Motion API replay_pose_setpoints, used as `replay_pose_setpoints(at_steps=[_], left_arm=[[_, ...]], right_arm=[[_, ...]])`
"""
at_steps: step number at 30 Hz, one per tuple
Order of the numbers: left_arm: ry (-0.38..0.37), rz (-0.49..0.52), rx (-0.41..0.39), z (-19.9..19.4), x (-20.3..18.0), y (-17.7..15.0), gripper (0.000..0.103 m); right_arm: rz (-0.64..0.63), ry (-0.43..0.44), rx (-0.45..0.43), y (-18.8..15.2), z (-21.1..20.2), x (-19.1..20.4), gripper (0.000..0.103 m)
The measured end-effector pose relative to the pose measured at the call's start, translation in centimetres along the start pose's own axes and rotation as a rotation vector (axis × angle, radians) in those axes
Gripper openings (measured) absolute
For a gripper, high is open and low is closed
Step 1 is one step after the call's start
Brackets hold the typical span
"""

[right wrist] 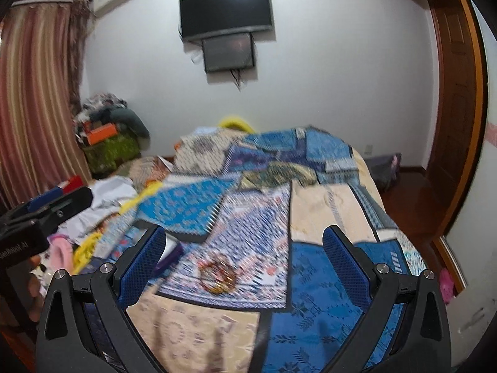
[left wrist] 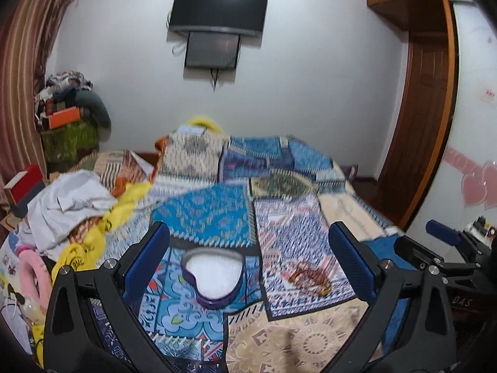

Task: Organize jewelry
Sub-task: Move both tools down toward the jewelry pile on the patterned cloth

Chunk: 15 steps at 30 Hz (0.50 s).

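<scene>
A purple heart-shaped box with a white lining lies open on the patchwork bedspread, between the wide-apart blue fingers of my left gripper, which holds nothing. A pile of red and gold bangles rests on the bedspread to the right of the box. In the right wrist view the bangles lie ahead between the spread fingers of my right gripper, also holding nothing. The box's purple edge peeks out behind that gripper's left finger. The right gripper shows at the left wrist view's right edge.
A patchwork bedspread covers the bed. White and yellow cloth and pink items are heaped at the bed's left side. A clothes pile stands in the far corner. A wooden door is on the right.
</scene>
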<state>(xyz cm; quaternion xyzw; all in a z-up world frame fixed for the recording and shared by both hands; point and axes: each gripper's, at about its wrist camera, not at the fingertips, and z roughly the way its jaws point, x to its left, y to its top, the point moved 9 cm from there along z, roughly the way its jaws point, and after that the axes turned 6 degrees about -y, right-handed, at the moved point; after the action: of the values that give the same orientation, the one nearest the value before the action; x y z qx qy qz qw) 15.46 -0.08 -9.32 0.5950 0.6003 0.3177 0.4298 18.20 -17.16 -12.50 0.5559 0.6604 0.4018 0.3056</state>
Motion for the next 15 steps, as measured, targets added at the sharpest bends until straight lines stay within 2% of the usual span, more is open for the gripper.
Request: replay_pose_setpoints(at_steps=[3, 5, 9, 15], left_arm=[[0.028, 0.062, 0.068, 2.7, 0.0, -2.0, 0.098], [0.031, 0.066, 0.134, 3.9, 0.1, -3.4, 0.091], [0.010, 0.052, 0.227, 6.4, 0.4, -5.7, 0.086], [-0.016, 0.070, 0.287, 8.6, -0.3, -7.6, 0.080]], right_arm=[[-0.006, -0.013, 0.066, -1.7, 2.0, -0.8, 0.100], [-0.012, -0.018, 0.100, -2.5, 2.8, -1.0, 0.100], [-0.030, -0.018, 0.141, -3.9, 4.1, -1.4, 0.099], [-0.034, 0.031, 0.211, -5.5, 6.4, -1.3, 0.074]])
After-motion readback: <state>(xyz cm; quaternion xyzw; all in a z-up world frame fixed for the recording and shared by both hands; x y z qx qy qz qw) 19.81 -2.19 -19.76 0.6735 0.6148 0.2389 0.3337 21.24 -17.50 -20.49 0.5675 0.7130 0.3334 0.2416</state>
